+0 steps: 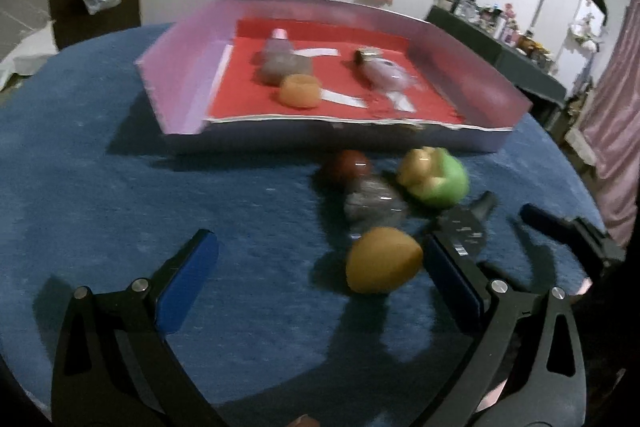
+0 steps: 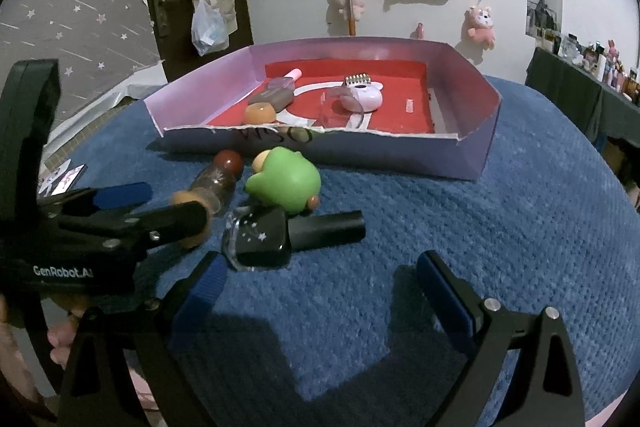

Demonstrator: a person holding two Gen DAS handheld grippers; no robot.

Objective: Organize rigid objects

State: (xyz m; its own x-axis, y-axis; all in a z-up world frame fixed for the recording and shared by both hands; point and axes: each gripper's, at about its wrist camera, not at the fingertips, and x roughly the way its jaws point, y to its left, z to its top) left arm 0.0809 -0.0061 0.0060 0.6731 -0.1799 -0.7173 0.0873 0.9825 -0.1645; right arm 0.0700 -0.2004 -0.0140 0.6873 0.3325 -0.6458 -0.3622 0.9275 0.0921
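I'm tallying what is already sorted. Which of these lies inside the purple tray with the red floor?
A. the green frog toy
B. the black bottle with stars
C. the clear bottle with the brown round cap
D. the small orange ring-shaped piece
D: the orange ring-shaped piece rests on the red floor inside the purple tray, while the other three lie on the blue cloth in front of it.

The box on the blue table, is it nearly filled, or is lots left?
Three items already lie in the box. Nothing is in hand: left gripper and right gripper are both open. The green toy, small bottle and black bottle remain outside.
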